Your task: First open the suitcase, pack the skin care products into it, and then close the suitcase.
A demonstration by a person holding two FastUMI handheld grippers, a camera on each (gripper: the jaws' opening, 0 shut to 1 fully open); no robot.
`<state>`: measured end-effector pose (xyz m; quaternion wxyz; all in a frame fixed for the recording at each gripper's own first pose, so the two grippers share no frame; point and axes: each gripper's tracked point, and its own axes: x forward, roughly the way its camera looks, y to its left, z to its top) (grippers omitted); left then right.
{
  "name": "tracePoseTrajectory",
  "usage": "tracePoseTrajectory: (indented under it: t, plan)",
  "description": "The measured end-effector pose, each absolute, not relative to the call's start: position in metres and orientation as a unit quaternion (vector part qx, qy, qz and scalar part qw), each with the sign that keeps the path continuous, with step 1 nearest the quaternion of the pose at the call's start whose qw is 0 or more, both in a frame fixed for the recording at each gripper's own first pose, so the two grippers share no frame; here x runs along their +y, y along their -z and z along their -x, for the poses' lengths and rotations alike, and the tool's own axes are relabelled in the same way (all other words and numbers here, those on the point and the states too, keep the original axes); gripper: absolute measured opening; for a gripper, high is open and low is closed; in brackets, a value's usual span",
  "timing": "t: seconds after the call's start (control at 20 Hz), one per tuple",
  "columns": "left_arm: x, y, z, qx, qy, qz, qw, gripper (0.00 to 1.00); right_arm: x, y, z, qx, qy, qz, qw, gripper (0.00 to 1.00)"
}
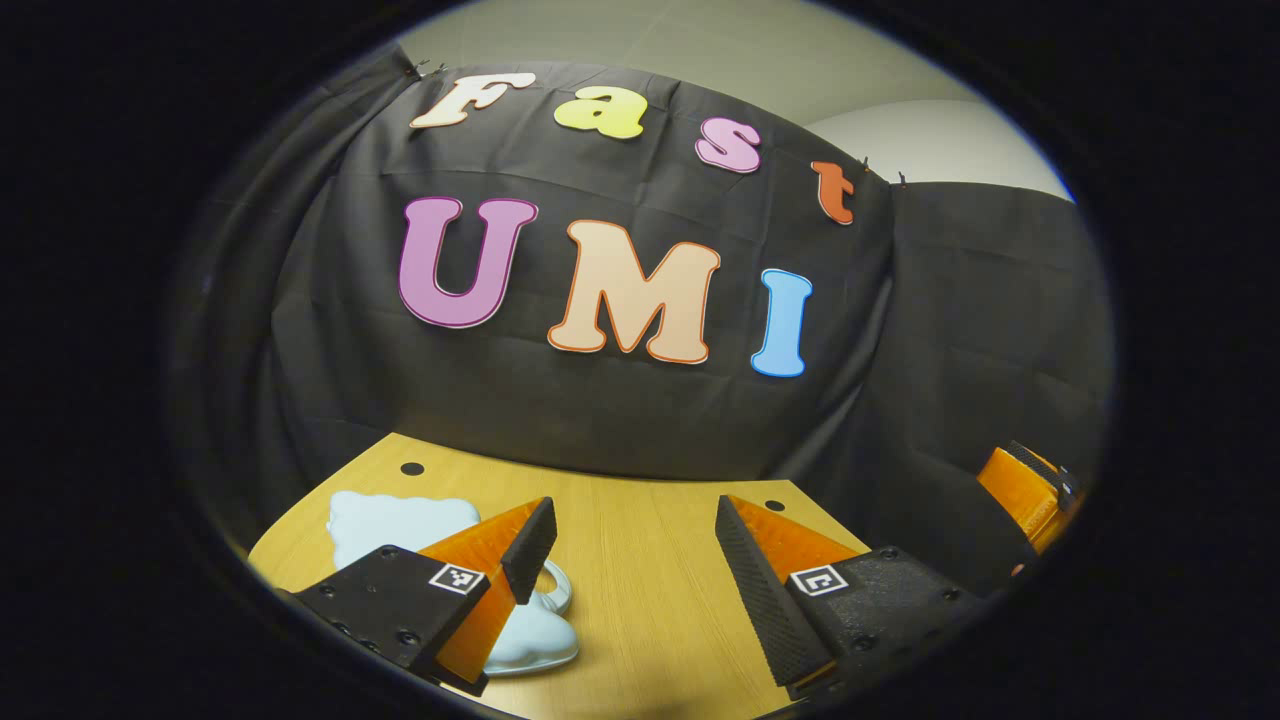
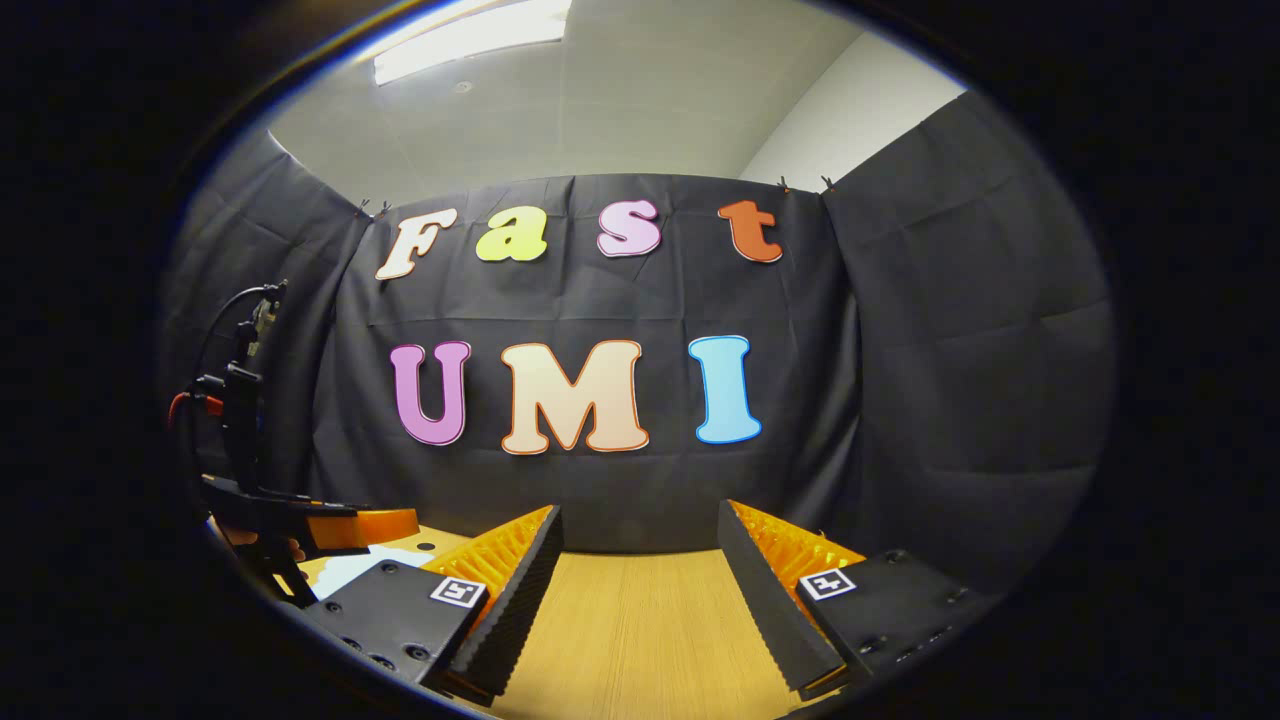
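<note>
Both grippers, the left gripper and the right gripper, hung with fingers apart and empty above the wooden table. A pale blue suitcase (apparently unopened) lay beneath the left gripper's fingers; opening, packing and closing seemingly all remained, with no skin care products to be made out.

Each hand-held gripper has a black screw-studded body, ribbed wedge fingers and square black-and-white markers.

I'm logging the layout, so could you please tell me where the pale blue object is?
In the left gripper view, the pale blue object lies on the wooden table at lower left, partly behind the left gripper.
</note>
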<state>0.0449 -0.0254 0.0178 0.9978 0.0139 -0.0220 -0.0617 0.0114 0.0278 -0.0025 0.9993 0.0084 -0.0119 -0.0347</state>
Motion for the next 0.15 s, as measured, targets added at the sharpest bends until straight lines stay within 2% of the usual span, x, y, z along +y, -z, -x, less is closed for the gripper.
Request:
tracePoseTrajectory:
  t: [0.15]
  plan:
    - [-0.0244,-0.0165,-0.0433,-0.023,0.059,-0.008,0.998,0.95,0.0297,0.0018,-0.0101,-0.013,0.031,-0.011,0.999,0.98]
